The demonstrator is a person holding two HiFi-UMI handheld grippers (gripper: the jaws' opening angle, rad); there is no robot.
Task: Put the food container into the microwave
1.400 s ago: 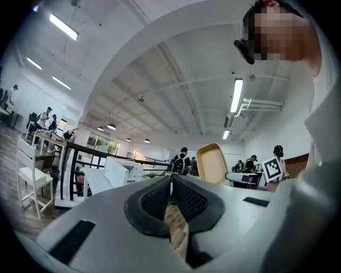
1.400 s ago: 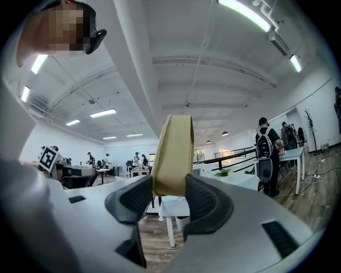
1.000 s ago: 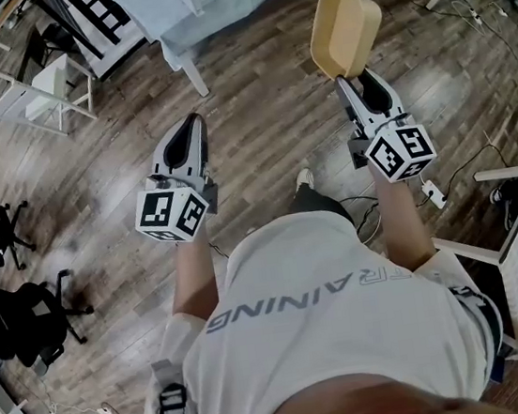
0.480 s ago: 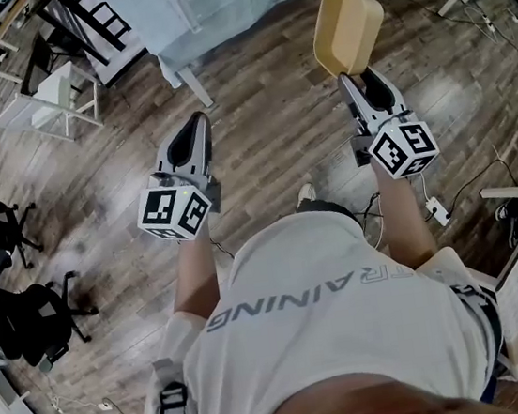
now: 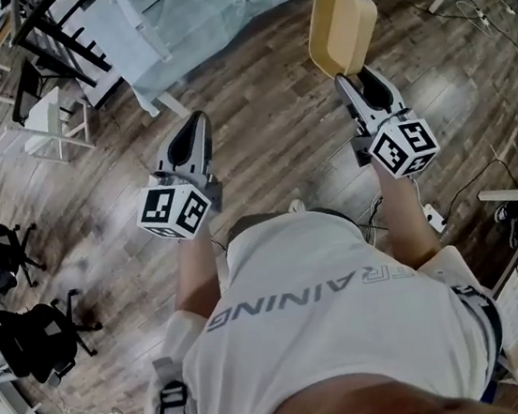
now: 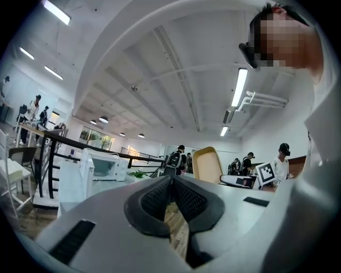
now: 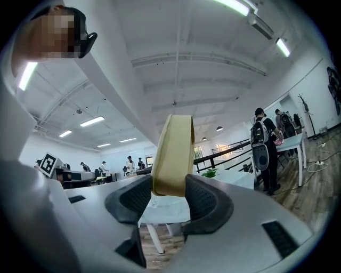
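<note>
Near you, at centre left of the head view, your left gripper [image 5: 193, 125] has its jaws closed together on nothing, your right gripper [image 5: 353, 80] at upper right pinches the edge of the yellow food container [image 5: 341, 28] above the wooden floor [image 5: 270, 143], and far off the microwave [image 6: 109, 165] shows at middle left of the left gripper view.

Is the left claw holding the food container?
No, the left claw is shut and empty; the food container sits in the right claw.
</note>
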